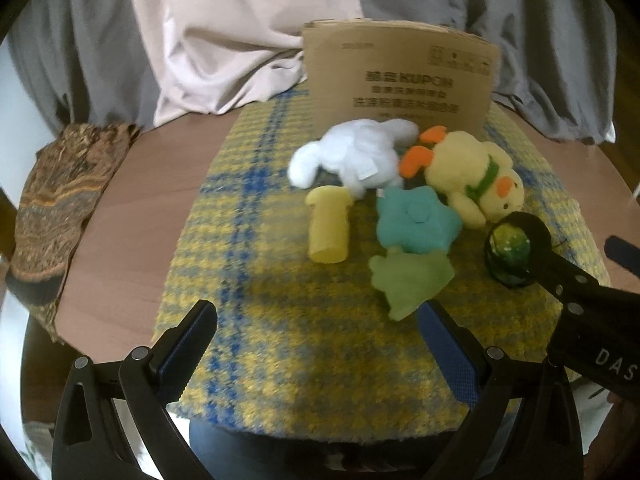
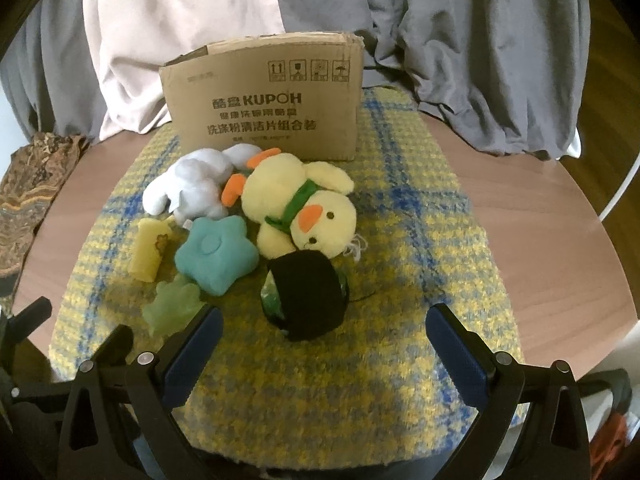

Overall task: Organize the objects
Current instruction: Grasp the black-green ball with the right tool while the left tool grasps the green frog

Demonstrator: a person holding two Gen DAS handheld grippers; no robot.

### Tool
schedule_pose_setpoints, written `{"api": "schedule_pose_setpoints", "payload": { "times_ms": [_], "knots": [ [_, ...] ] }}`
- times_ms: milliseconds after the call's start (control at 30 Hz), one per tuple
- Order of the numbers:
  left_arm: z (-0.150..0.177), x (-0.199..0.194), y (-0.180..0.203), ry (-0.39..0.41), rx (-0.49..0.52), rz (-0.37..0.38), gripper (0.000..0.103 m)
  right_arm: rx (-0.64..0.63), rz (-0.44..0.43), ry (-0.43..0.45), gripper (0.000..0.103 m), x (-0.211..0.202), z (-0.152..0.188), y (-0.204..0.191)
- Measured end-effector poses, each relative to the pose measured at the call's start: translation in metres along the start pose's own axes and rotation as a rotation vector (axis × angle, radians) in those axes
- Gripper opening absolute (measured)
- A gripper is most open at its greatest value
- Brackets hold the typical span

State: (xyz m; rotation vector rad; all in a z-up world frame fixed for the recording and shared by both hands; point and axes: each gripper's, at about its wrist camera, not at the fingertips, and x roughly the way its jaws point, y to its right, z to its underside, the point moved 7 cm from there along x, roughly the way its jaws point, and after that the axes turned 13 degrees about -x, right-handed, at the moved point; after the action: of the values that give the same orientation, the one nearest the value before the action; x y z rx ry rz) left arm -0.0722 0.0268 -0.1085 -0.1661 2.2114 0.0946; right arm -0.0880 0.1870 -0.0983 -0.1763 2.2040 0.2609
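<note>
Toys crowd the yellow-and-blue plaid mat (image 2: 400, 240) near the cardboard box (image 2: 264, 100). Right gripper (image 2: 320, 344) and left gripper (image 1: 316, 340) hang wide, empty. Closing on the black-banded green ball (image 2: 304, 292) may catch the touching duck plush (image 2: 300, 204).

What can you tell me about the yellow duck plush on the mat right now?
The yellow duck plush lies on its side on the yellow-and-blue mat, in front of the cardboard box, head toward the camera. It looks soft and fuzzy, with an orange beak, orange feet, black dot eyes and a green scarf. Its feet end lies against the white plush; the teal star touches its body. Neither gripper holds it.
</note>
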Motion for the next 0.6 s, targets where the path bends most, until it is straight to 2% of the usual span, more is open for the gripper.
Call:
{"api": "schedule_pose_setpoints", "payload": {
  "times_ms": [367,600],
  "knots": [
    [0.003,0.025,0.033,-0.045,0.062,0.104,0.102,-0.016,-0.053,-0.034,0.102,0.026,0.000,0.003],
    [0.000,0.037,0.047,-0.048,0.075,0.119,0.102,-0.024,-0.052,-0.050,0.102,0.037,0.001,0.003]
  ]
}}
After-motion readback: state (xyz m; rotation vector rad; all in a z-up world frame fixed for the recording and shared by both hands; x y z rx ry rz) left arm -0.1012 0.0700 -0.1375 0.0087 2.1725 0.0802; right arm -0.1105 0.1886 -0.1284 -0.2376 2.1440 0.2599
